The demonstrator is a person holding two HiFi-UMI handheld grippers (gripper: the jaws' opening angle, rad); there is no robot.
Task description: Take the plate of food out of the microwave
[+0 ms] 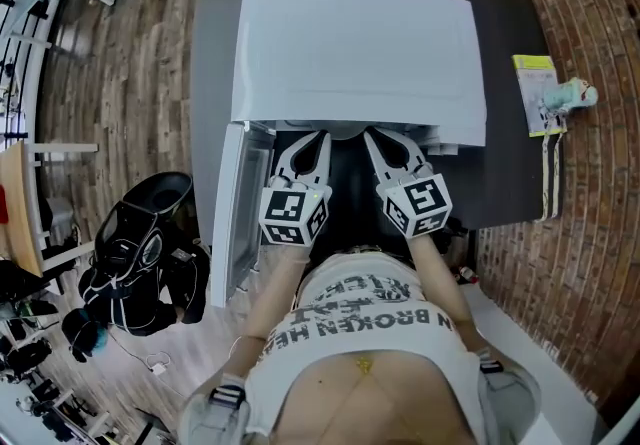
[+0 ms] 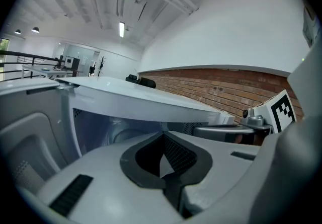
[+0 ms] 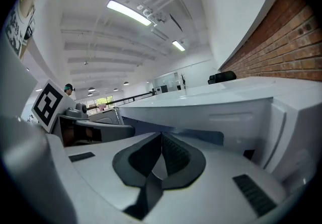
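The white microwave (image 1: 360,53) stands on a dark grey table (image 1: 510,163), and its door (image 1: 232,218) is swung open to the left. No plate of food shows in any view; the cavity is hidden under the microwave's top. My left gripper (image 1: 322,137) and right gripper (image 1: 368,134) sit side by side at the front opening, their tips at its lower edge. Both are shut with nothing between the jaws. In the left gripper view the left gripper (image 2: 162,135) points into the cavity (image 2: 108,127). The right gripper (image 3: 161,135) faces the microwave's front (image 3: 236,117).
A black bag (image 1: 140,253) lies on the wooden floor at the left, below the open door. A yellow-green booklet (image 1: 535,93) and a small figure (image 1: 575,93) rest at the table's right end. A brick wall (image 1: 590,233) runs along the right.
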